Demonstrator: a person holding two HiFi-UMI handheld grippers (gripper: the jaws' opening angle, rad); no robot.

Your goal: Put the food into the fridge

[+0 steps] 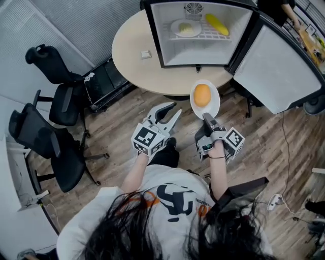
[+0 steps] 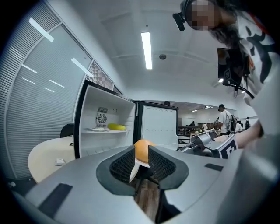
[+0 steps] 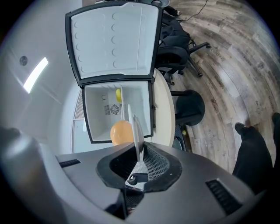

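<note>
An orange [image 1: 202,94] rests on a white plate [image 1: 212,105], and my right gripper [image 1: 207,118] is shut on the plate's near rim. In the right gripper view the plate [image 3: 136,129] stands edge-on between the jaws, with the orange [image 3: 121,131] to its left. The small fridge [image 1: 155,36] stands open on the round table just beyond; its shelf holds a plate of food [image 1: 186,28] and a yellow item [image 1: 217,23]. My left gripper [image 1: 174,110] is open and empty, level with the right one, to the plate's left. In the left gripper view the orange [image 2: 142,148] shows past the open jaws.
The fridge door [image 1: 277,68] swings out to the right. A small white object [image 1: 145,54] lies on the round table [image 1: 129,53]. Two black office chairs [image 1: 61,96] stand at the left on the wooden floor. A person [image 1: 277,9] is at the far upper right.
</note>
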